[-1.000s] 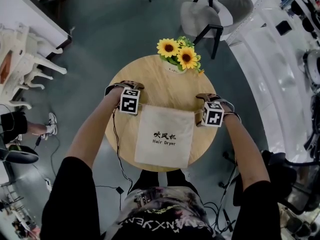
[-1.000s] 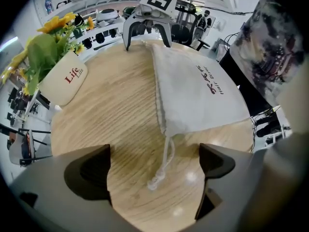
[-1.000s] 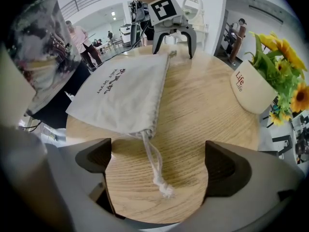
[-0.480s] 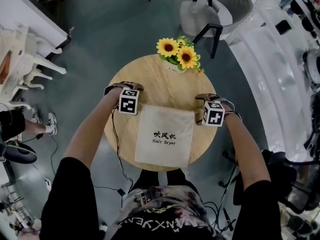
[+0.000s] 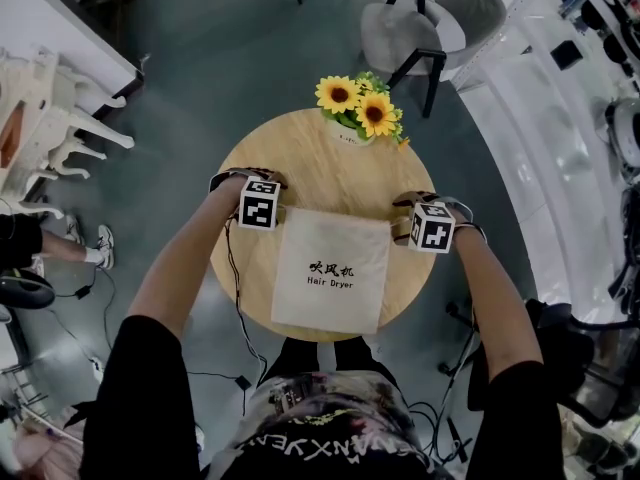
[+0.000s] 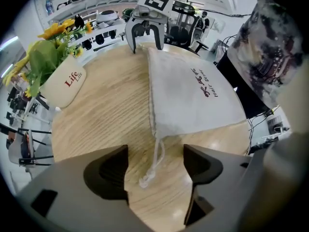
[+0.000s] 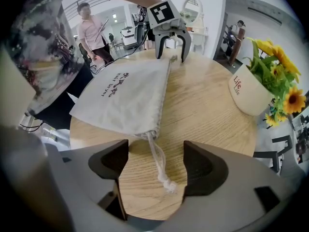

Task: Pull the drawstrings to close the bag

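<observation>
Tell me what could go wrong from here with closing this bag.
1. Both tongs have just been closing but neither pinches yet: the left tongs straddle the left drawstring, the right tongs the right drawstring. Thin cords lying flat on the table could slip free.
2. The bag lies loose, so an uneven pull might drag it sideways.

The white cloth drawstring bag (image 5: 330, 298) carries black print: the characters 吹风机 above "Hair Dryer". The cream rounded flower pot (image 6: 62, 87) reads "Life" twice, the larger in red.
</observation>
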`<state>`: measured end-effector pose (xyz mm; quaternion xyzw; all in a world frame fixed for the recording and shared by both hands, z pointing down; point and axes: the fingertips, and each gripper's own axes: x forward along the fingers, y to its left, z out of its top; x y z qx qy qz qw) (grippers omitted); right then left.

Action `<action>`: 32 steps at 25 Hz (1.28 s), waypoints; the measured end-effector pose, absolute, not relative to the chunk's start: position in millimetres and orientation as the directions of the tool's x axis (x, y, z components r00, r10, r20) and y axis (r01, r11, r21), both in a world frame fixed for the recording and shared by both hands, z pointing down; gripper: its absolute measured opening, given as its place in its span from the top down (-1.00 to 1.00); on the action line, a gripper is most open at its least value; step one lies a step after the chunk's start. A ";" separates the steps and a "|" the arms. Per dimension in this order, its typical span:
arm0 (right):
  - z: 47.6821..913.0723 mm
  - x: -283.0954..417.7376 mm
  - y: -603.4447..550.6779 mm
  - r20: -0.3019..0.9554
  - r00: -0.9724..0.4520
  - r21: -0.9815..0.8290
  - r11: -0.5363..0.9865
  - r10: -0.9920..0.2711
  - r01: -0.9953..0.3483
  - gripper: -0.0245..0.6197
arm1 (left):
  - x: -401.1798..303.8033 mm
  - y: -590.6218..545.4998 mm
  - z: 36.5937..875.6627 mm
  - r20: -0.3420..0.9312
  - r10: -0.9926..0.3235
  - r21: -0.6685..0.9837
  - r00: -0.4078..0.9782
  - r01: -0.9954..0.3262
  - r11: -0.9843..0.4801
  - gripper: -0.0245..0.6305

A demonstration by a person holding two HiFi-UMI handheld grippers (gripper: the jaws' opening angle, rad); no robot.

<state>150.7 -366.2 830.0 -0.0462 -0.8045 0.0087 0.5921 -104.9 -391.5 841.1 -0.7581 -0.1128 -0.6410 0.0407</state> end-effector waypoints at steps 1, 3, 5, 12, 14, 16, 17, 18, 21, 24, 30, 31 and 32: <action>829.6 150.8 -365.2 0.951 -0.297 -0.070 0.996 0.086 0.062 -0.16 | -104.7 -390.8 840.6 0.980 0.117 0.081 0.160 0.217 -0.973 -0.19; 828.0 150.3 -362.7 0.948 -0.305 -0.075 0.995 0.090 0.059 0.07 | -104.9 -390.0 839.5 0.978 0.112 0.077 0.174 0.200 -0.977 -0.17; 827.2 149.6 -362.4 0.946 -0.312 -0.074 0.996 0.085 0.048 0.09 | -106.0 -388.6 838.4 0.977 0.118 0.084 0.179 0.184 -0.979 -0.12; 826.5 150.7 -358.2 0.943 -0.323 -0.077 0.997 0.079 0.021 0.27 | -103.9 -386.6 836.1 0.967 0.102 0.081 0.231 0.100 -0.992 0.61; 826.1 150.5 -356.7 0.943 -0.325 -0.074 0.997 0.074 0.012 0.42 | -104.8 -386.2 835.7 0.966 0.089 0.070 0.244 0.087 -0.994 0.61; 826.1 150.9 -357.4 0.943 -0.329 -0.058 0.998 0.052 -0.009 0.81 | -105.4 -384.5 835.5 0.966 0.088 0.070 0.242 0.082 -0.994 0.65; 826.3 151.4 -357.3 0.943 -0.331 -0.053 0.998 0.043 -0.021 0.82 | -105.2 -383.1 835.6 0.967 0.091 0.073 0.237 0.083 -0.994 0.69; 826.4 151.8 -356.8 0.942 -0.333 -0.050 0.998 0.037 -0.029 0.85 | -104.7 -381.5 835.7 0.968 0.094 0.076 0.233 0.084 -0.994 0.73; 826.1 152.6 -355.7 0.944 -0.330 -0.039 0.998 0.022 -0.045 0.91 | -103.7 -378.5 835.7 0.968 0.096 0.085 0.234 0.057 -0.995 0.85; 826.4 150.9 -355.2 0.947 -0.322 -0.022 0.998 0.004 -0.051 0.91 | -105.5 -378.4 835.1 0.964 0.077 0.080 0.256 -0.002 -0.997 0.86; 826.8 151.4 -355.3 0.947 -0.318 0.021 0.996 -0.047 -0.084 0.91 | -104.9 -379.5 836.4 0.962 0.039 0.054 0.272 -0.048 -0.997 0.86; 826.6 151.1 -355.6 0.947 -0.317 0.029 0.996 -0.056 -0.090 0.91 | -105.2 -379.7 836.0 0.962 0.034 0.051 0.272 -0.054 -0.997 0.86; 826.2 151.3 -355.8 0.947 -0.315 0.037 0.995 -0.066 -0.096 0.91 | -105.3 -379.8 835.6 0.962 0.028 0.046 0.273 -0.062 -0.997 0.86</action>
